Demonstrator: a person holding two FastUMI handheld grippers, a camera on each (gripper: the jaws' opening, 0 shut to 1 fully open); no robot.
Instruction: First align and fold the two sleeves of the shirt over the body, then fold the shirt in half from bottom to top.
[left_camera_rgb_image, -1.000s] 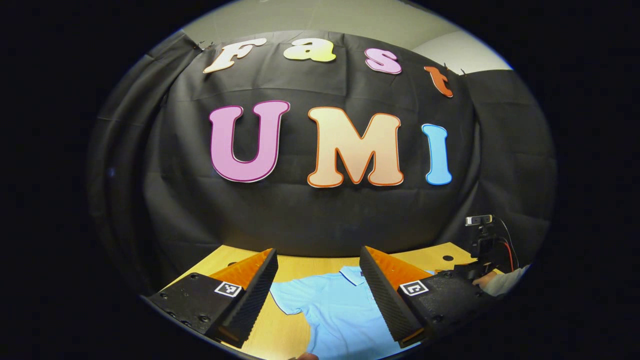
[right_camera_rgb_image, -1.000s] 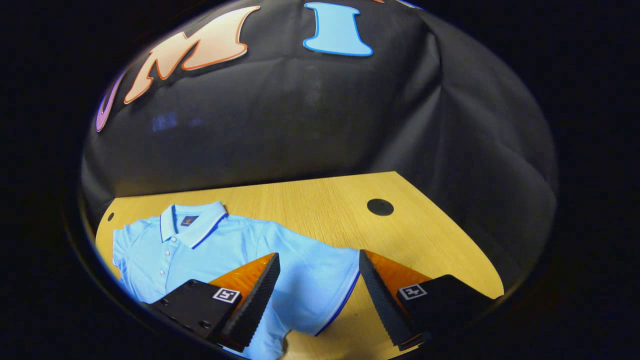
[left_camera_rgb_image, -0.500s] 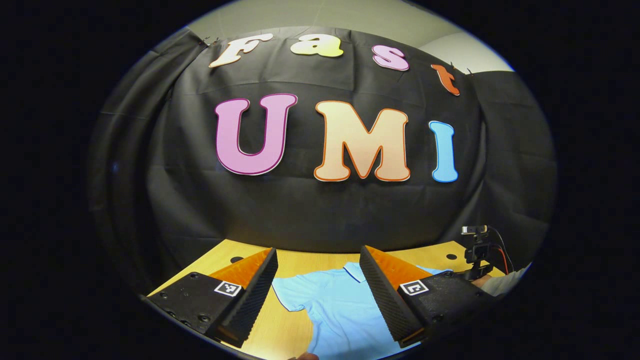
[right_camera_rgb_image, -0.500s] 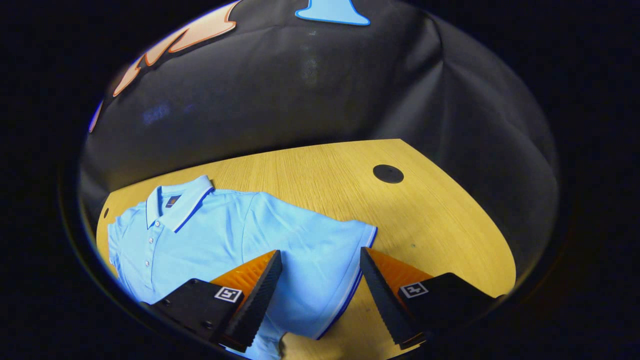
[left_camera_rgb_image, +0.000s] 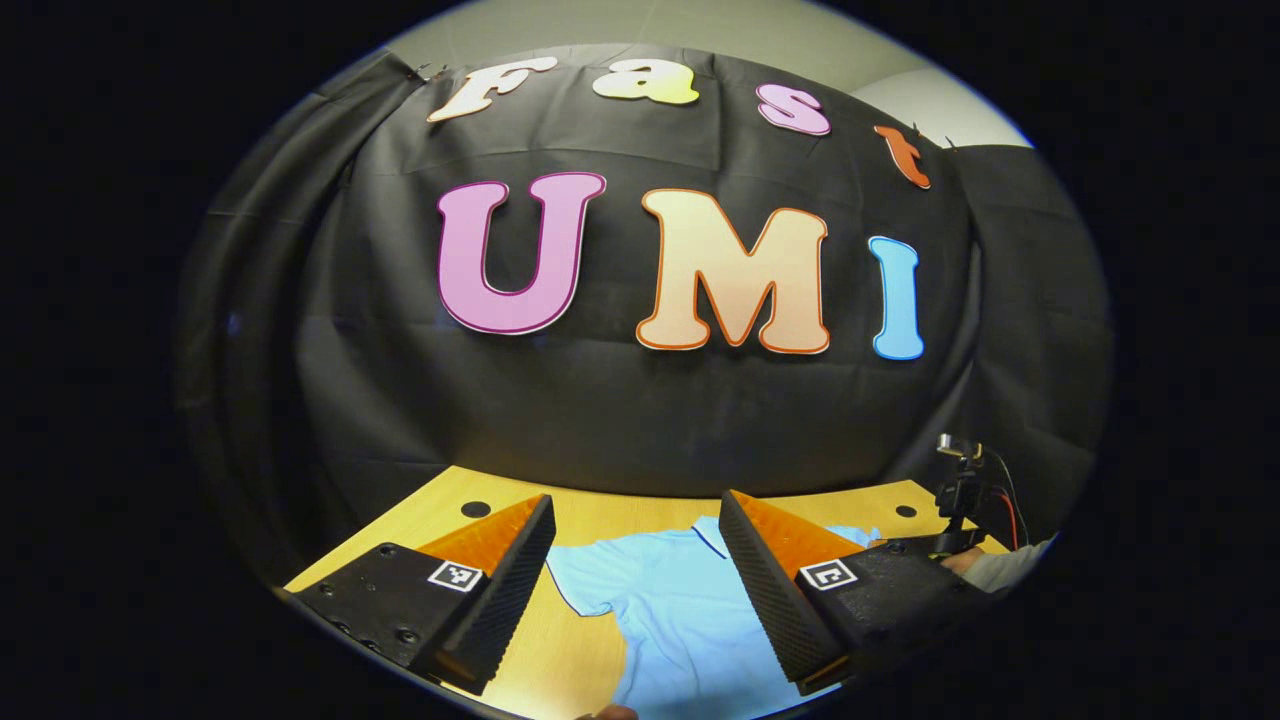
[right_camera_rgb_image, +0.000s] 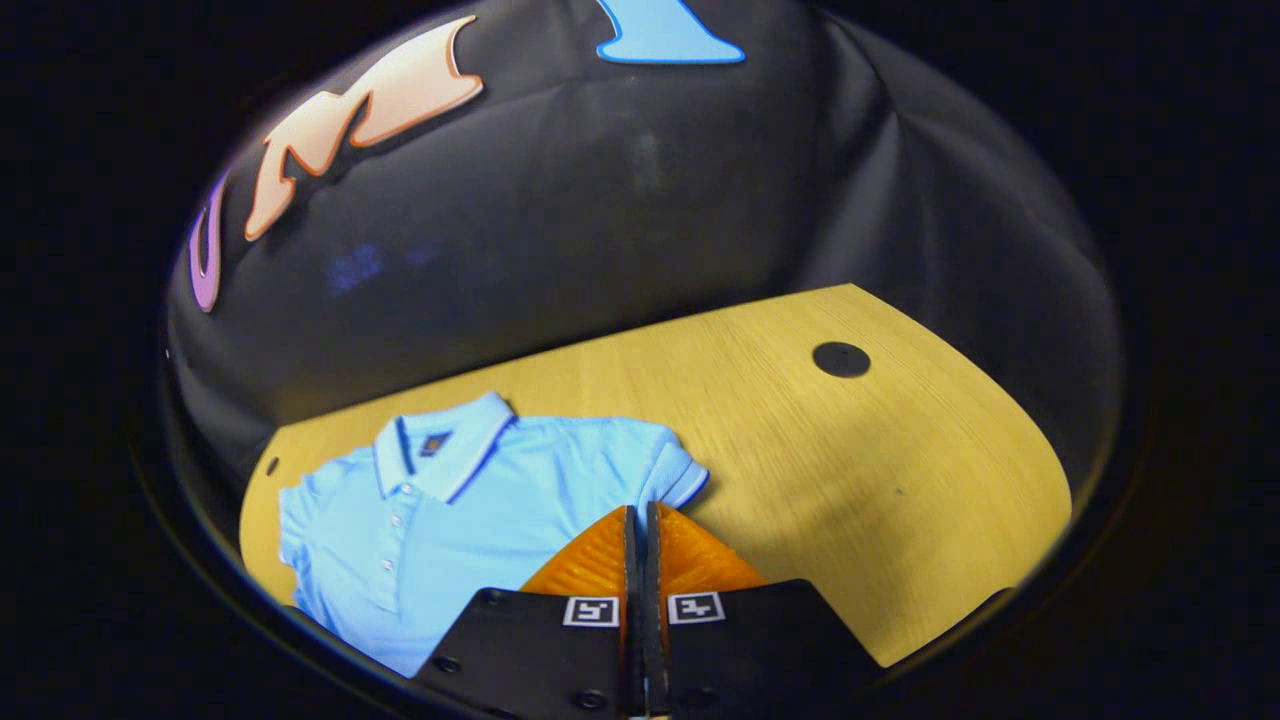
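Observation:
A light blue polo shirt (right_camera_rgb_image: 470, 520) lies face up on the wooden table (right_camera_rgb_image: 850, 470), its collar (right_camera_rgb_image: 450, 455) toward the back wall. My right gripper (right_camera_rgb_image: 640, 510) is shut on the shirt's right sleeve (right_camera_rgb_image: 672, 475), which is bunched up at the fingertips and drawn in toward the body. In the left gripper view the shirt (left_camera_rgb_image: 670, 620) lies below and beyond my left gripper (left_camera_rgb_image: 635, 500), which hangs open above the shirt's left shoulder area with nothing between its fingers.
Round black holes sit in the tabletop (right_camera_rgb_image: 841, 359) (left_camera_rgb_image: 475, 509). The right gripper's camera mount with cables (left_camera_rgb_image: 962, 490) and a grey sleeve (left_camera_rgb_image: 1005, 565) show at the right edge of the left gripper view. The black cloth wall closes the back.
My right gripper went from open over the spread sleeve to shut on it, and the sleeve has been pulled in toward the shirt's body. The left gripper drifted slightly and stays open.

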